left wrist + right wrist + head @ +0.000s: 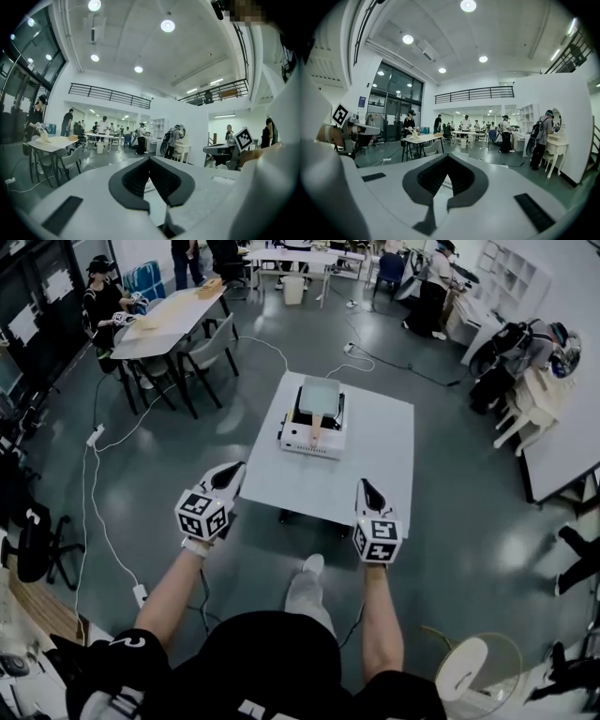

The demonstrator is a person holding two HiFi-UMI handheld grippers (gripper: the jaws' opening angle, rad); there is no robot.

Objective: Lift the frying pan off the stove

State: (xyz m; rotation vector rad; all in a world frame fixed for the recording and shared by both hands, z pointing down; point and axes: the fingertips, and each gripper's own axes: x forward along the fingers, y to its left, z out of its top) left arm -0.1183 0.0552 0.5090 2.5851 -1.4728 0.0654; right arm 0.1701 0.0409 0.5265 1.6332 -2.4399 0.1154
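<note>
Fingers [129, 180] of the left gripper [228, 477] clenched, fingers [425, 180] of the right gripper [370, 494] clenched too, nothing between either pair. Both held out short of the counter [309, 488], its near edge just ahead. Further on, white stove [312, 441] mid-counter, square frying pan [320, 395] sitting on top, handle [316, 430] pointing back this way. Approach step, by the look of it. Release one pair well before arriving, come in low and level along the handle, close near the pan end, then lift straight up. Keep the spare gripper ready to steady that light-looking stove.
</note>
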